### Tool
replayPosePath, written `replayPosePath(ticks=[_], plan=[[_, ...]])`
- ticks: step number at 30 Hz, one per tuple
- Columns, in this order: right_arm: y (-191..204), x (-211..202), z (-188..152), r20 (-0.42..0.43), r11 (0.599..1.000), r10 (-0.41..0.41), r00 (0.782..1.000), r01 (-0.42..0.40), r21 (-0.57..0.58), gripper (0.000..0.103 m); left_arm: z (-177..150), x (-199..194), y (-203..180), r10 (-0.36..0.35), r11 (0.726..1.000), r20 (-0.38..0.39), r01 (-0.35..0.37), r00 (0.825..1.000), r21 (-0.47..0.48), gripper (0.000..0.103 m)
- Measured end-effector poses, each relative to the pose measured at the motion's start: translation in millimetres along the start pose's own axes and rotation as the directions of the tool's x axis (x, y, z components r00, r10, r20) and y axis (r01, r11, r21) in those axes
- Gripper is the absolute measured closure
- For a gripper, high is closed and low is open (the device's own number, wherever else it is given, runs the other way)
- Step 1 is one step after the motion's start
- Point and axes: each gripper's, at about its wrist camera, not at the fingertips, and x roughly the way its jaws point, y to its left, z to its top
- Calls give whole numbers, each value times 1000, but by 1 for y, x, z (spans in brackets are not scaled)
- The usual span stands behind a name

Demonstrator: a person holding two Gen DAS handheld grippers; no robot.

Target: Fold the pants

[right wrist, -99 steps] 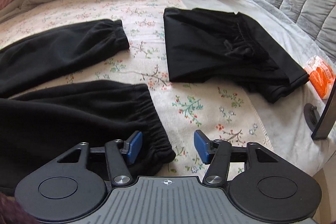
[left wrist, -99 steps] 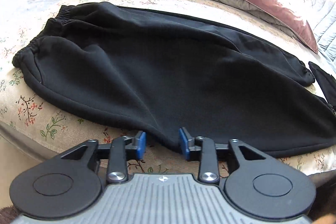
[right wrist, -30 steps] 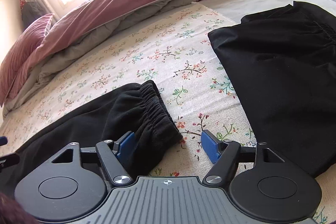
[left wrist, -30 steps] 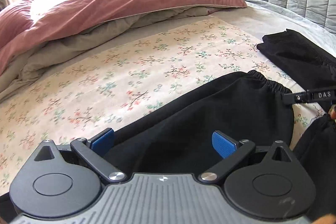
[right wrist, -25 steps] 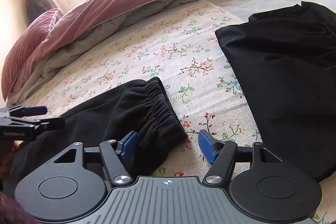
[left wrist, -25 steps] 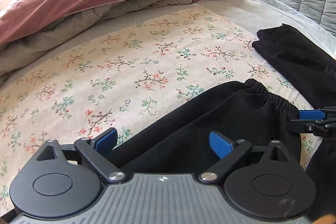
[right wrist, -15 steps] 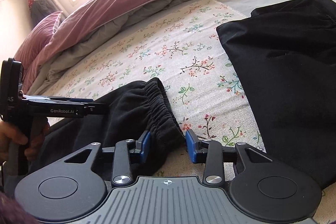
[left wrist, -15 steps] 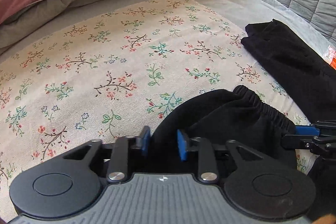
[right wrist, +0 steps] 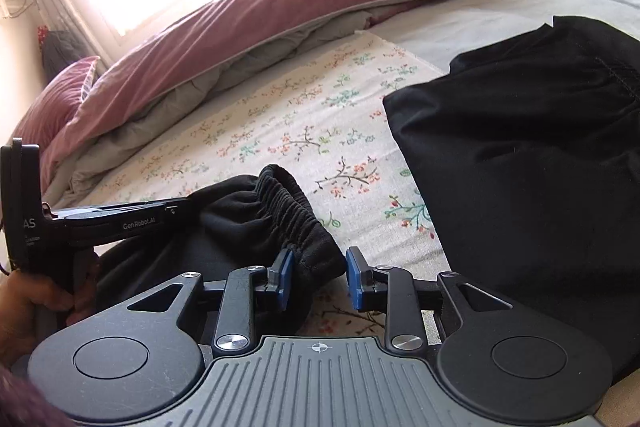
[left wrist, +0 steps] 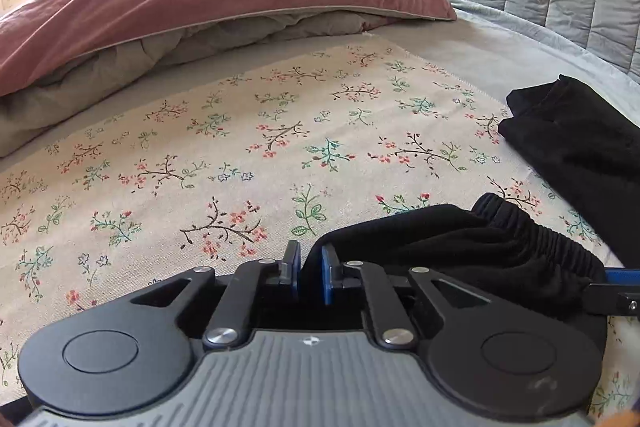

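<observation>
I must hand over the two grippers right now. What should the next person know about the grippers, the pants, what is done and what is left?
Left gripper: jaws nearly together and opening slightly, with a fold of the black pants between them, beside the elastic cuff.
Right gripper: jaws opening slightly, with the same cuff between them.
The pants lie on the floral sheet. A second black garment, already folded, sits to the right.
Done: both grippers have taken the cuff end.
Left: bring this end over to make the fold, smooth it, then release.
</observation>
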Motion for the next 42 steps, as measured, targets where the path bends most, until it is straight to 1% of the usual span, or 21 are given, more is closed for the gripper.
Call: replayPosePath(ticks=[1, 2, 3, 4, 5, 7, 9, 11, 13, 16, 17, 18, 19, 23, 27, 31, 32, 35, 42], plan=[[0, 2, -2, -15, 1000, -12, 1000, 12, -6, 70, 0, -2, -2, 14, 1000, 14, -13, 1000, -7, 65], [0, 0, -3, -8, 1000, -12, 1000, 12, -10, 63, 1, -6, -2, 10, 1000, 16, -9, 1000, -24, 59], [2, -3, -3, -1, 1000, -22, 1000, 22, -14, 51, 2, -8, -2, 3, 999, 16, -2, 1000, -41, 49], [2, -7, -2, 12, 999, -36, 999, 36, -21, 47, 3, -11, -3, 0, 999, 18, 1, 1000, -50, 41], [3, -11, -1, 32, 998, -47, 998, 48, -31, 43, 4, -16, -5, -2, 999, 28, 4, 1000, -48, 38], [2, -17, 0, 39, 998, -44, 998, 45, -41, 42, 5, -26, -9, 1, 999, 42, 0, 999, -37, 26], [0, -21, 2, 29, 999, -30, 999, 31, -37, 41, 6, -37, -12, 5, 999, 46, -3, 999, -38, 23], [1, -24, 2, 21, 999, -28, 999, 29, -37, 36, 4, -48, -14, 2, 999, 41, 1, 999, -53, 19], [3, -28, 2, 16, 999, -28, 999, 29, -38, 36, 2, -61, -16, 10, 998, 43, -8, 999, -67, 12], [6, -36, 2, 6, 999, -16, 1000, 16, -28, 35, -5, -85, -17, 35, 995, 42, -31, 998, -94, 9], [7, -39, 1, 5, 1000, -10, 1000, 10, -27, 33, -8, -94, -17, 42, 994, 40, -38, 998, -103, 9], [8, -42, 1, 1, 1000, -6, 1000, 6, -27, 30, -12, -102, -16, 51, 993, 37, -46, 998, -111, 8], [11, -47, 0, -4, 1000, 0, 1000, 0, -31, 29, -15, -111, -16, 58, 991, 35, -54, 998, -120, 5], [20, -63, -7, -32, 996, -4, 999, 1, -88, 24, -33, -146, -14, 79, 984, 22, -74, 997, -162, 3], [28, -78, -17, -55, 990, -17, 998, 9, -140, 22, -51, -177, -12, 121, 976, 6, -118, 993, -183, 0], [39, -92, -27, -76, 979, -32, 997, 16, -202, 17, -73, -207, -5, 134, 959, -8, -132, 991, -252, 0], [43, -95, -29, -74, 976, -37, 997, 20, -218, 17, -77, -215, -4, 137, 954, -15, -136, 990, -268, 0], [51, -108, -35, -55, 966, -28, 998, 13, -258, 11, -91, -236, 3, 155, 938, -25, -155, 988, -308, 0], [67, -120, -57, -77, 951, -14, 997, -10, -308, 10, -130, -282, 23, 214, 894, -45, -214, 976, -393, 0]])
